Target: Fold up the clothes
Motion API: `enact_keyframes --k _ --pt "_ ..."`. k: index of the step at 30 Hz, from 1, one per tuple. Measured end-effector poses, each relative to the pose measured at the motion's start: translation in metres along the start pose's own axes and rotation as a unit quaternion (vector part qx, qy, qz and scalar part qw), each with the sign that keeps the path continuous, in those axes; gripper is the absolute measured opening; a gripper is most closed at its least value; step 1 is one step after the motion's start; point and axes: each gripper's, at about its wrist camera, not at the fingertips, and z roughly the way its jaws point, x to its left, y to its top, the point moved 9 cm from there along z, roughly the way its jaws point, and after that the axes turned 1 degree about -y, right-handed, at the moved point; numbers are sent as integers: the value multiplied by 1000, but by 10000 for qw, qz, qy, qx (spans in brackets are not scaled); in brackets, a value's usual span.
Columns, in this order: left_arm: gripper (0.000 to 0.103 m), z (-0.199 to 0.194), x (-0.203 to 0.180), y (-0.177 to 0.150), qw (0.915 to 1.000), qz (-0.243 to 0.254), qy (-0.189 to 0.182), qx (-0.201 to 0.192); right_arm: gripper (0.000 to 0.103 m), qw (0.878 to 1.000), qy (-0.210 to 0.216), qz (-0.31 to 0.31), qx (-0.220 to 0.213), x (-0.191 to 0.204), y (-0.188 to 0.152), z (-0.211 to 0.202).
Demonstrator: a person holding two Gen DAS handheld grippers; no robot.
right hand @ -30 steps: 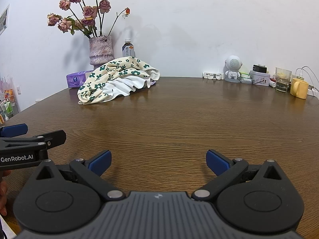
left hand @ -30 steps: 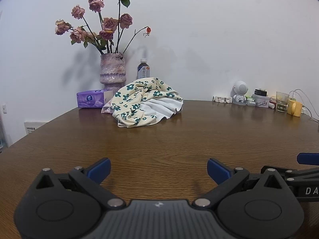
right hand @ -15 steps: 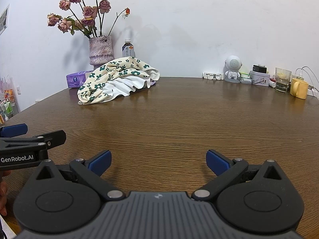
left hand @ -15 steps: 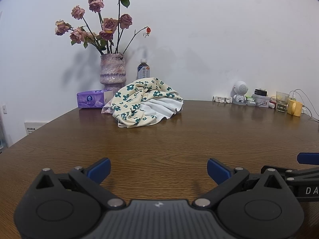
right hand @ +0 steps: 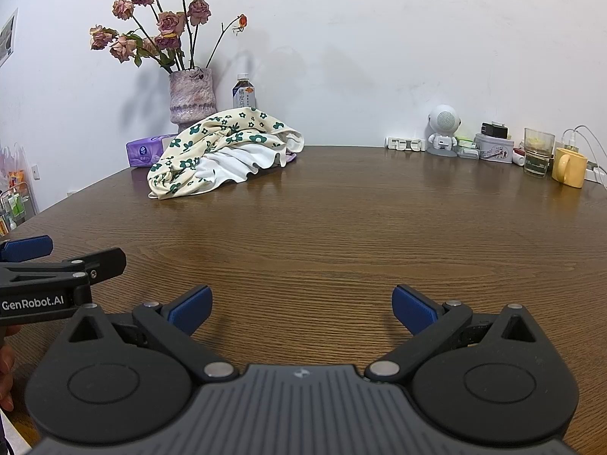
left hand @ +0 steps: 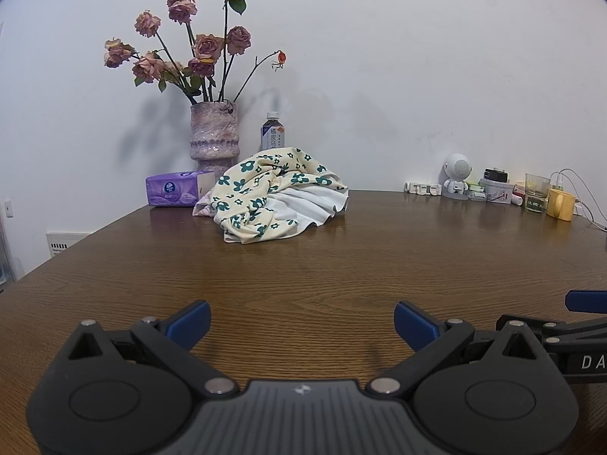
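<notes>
One crumpled floral garment (left hand: 279,193) is seen on the wooden bench (left hand: 303,265), heaped at the far side near the wall and well apart from both grippers. It is cream with dark green flowers, and a white ruffled part shows at its right side in the left wrist view. No clear heading can be read from the heap; its long axis is seen running roughly left to right across the bench, with the low end toward the near left and the high end toward the wall.

Two grippers are counted. The left gripper (left hand: 301,320) is held low over the near bench with its jaws spread wide and nothing between them. The right gripper (right hand: 301,305) is held the same way, jaws spread and empty. Each has two blue fingertips (right hand: 191,309).

Behind the garment one vase (left hand: 214,134) of dried roses, one bottle (left hand: 272,134) and one purple tissue pack (left hand: 176,189) are seen, the pack just beside the cloth. At the far right one small white robot figure (left hand: 457,176), one glass (left hand: 537,193) and one yellow mug (left hand: 561,204) are lined along the wall, the mug just beside the glass.
</notes>
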Motion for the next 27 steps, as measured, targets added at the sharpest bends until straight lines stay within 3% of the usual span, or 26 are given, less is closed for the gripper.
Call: enact_keyframes --k 27 --pt "103 0 -1 -1 10000 43 12 -13 103 10000 39 6 16 -2 0 0"
